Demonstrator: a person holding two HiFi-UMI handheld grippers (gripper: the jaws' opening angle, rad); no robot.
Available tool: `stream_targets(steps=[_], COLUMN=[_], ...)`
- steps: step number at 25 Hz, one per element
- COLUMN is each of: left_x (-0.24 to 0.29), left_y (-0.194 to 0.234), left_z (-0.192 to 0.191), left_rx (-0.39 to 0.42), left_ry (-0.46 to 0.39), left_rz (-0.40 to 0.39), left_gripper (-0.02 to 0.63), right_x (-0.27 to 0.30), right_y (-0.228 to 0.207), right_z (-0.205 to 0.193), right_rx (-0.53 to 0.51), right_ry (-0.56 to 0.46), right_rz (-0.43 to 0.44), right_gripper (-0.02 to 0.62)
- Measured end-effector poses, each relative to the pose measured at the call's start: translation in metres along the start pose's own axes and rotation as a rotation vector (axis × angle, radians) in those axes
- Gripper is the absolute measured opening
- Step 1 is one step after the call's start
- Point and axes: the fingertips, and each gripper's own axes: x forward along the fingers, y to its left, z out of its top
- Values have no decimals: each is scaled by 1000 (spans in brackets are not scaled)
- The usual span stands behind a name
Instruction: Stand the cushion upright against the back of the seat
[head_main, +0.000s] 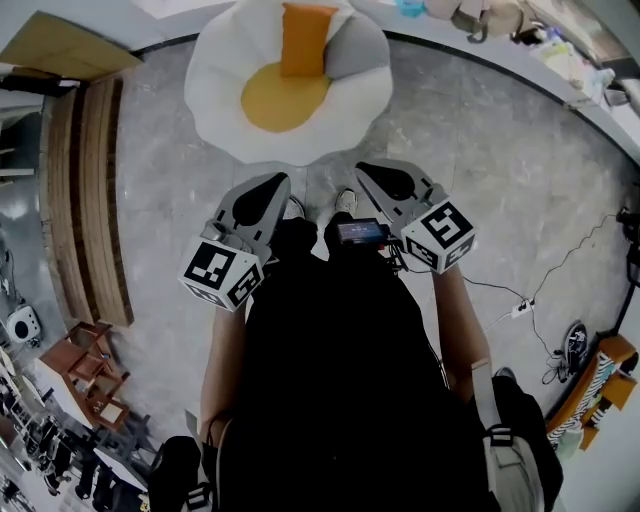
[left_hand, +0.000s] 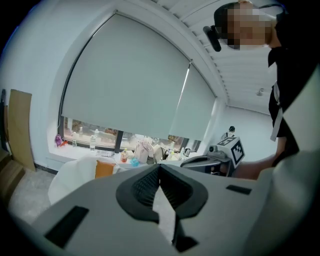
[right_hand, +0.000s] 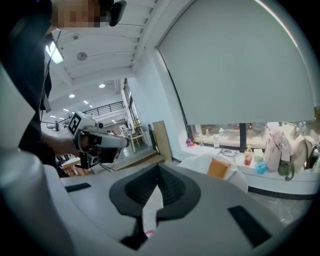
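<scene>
My left gripper (head_main: 272, 184) and right gripper (head_main: 368, 172) are both clenched and empty, well short of the white egg-shaped fabric seat (head_main: 215, 90). The orange rectangular cushion (head_main: 305, 38) looks upright at its back, so I'd open only if it sags.

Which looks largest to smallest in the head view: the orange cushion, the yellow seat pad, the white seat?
1. white seat
2. yellow seat pad
3. orange cushion, close to the pad; seen at a slant, so unsure

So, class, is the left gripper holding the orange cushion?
No, the orange cushion rests on the white seat, far from the left gripper.
</scene>
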Motion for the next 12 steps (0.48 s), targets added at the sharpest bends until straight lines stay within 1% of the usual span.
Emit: stream_targets(steps=[3,7,12], left_x=[-8,-16,-20], left_y=[6,15,27], left_z=[0,0,1], left_rx=[9,21,32], left_ry=[4,6,14], left_rz=[-15,-37,-82], left_gripper=[14,14,14], right_x=[13,24,32], right_y=[9,17,27], right_z=[6,9,17], right_rx=[-4,-24,-2], right_ry=[-1,15,1], right_rz=[-5,-46,-80], right_gripper=[17,17,17])
